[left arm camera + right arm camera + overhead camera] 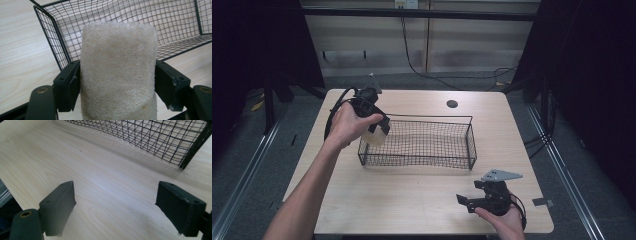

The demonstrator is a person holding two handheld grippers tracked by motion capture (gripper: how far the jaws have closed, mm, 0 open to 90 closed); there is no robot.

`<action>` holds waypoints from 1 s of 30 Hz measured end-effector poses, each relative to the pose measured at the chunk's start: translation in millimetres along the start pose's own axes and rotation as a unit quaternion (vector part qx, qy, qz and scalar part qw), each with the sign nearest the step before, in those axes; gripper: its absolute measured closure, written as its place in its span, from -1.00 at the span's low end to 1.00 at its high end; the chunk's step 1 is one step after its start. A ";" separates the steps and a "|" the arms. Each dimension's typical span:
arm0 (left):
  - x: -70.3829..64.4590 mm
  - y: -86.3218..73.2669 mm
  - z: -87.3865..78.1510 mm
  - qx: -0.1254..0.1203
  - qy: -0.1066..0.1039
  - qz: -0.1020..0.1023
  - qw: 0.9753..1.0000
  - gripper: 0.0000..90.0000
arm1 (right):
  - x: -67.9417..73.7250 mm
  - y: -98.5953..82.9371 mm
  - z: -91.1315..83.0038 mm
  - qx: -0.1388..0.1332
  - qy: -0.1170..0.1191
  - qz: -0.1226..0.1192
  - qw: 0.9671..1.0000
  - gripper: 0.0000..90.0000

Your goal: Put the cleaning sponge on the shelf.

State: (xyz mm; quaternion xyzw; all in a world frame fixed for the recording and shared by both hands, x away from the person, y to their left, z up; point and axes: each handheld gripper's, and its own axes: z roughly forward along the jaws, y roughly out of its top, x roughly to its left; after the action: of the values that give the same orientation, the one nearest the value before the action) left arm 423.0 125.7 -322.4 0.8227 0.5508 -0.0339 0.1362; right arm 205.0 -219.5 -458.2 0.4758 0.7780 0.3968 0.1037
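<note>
A cream fibrous loofah pad (118, 72) stands clamped between the jaws of my left gripper (117, 86), which is shut on it. In the high view the left gripper (379, 127) holds the loofah (374, 137) over the left end of a black wire basket (467, 145), above its rim. The basket (57, 47) looks to have nothing inside. My right gripper (464, 201) rests low near the table's front right, open, with bare wood between its fingers (58, 205). The basket's corner (190, 152) lies ahead of it.
The light wood table (412, 195) has a round cable hole (452, 104) at the back. A black cable (334, 107) loops from the left gripper. Floor rails and dark curtains flank the table. Wide bare wood lies in front of the basket.
</note>
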 end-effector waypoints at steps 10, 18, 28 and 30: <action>11.2 0.8 16.1 0.001 0.001 -0.023 1.000 -0.38 | 0.6 0.1 1.3 0.004 0.002 0.000 1.000 -0.66; 12.9 3.6 28.8 0.011 0.013 -0.044 0.999 -0.38 | 0.2 0.1 1.6 0.005 0.001 -0.001 1.000 -0.66; 14.3 5.2 50.5 0.022 0.015 -0.064 0.998 -0.38 | 0.2 -0.2 2.2 0.007 0.003 0.000 1.000 -0.66; 14.2 5.7 54.2 0.022 0.018 -0.068 0.997 -0.38 | 0.7 -0.2 2.7 0.011 0.004 0.001 1.000 -0.66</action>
State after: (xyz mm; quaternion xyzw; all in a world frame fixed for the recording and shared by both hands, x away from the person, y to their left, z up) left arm 438.8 122.3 -376.4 0.7867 0.6068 -0.0404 0.1061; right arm 205.9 -217.5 -459.9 0.4759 0.7824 0.3904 0.0951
